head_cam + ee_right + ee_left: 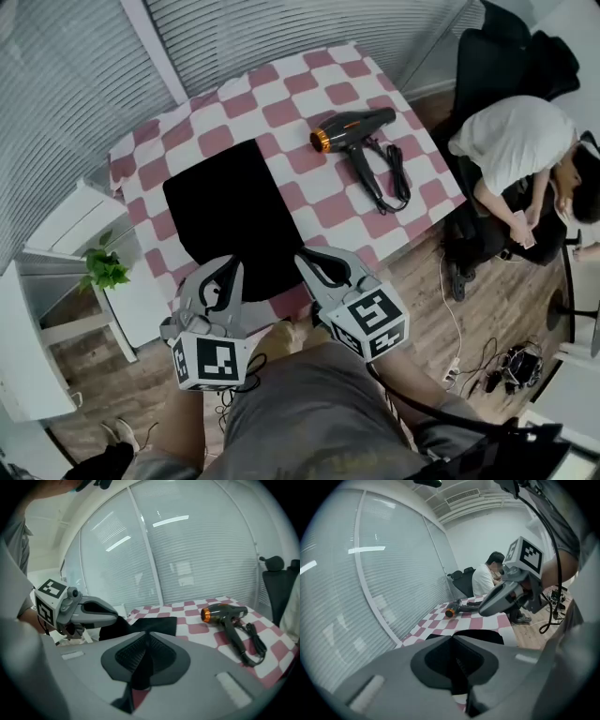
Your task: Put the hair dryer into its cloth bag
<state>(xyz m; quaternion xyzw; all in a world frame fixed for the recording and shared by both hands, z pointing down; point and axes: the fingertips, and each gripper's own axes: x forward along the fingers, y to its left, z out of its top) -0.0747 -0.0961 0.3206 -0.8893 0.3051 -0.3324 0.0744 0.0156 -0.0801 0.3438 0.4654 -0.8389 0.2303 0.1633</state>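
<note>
Head view: a flat black cloth bag (234, 211) lies on the pink-and-white checked tablecloth (319, 103). The dark grey hair dryer with an orange ring (354, 129) lies far right of it, apart. Left gripper view: the left gripper (452, 637) is clenched on nothing, at the bag's near edge. Right gripper view: the right gripper (149, 633) is likewise closed and empty.

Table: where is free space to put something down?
Free: the checkered strip between the black cloth bag and the hair dryer, and the far left corner beyond the bag. Crowded: the right side, where the dryer and its cord lie.
</note>
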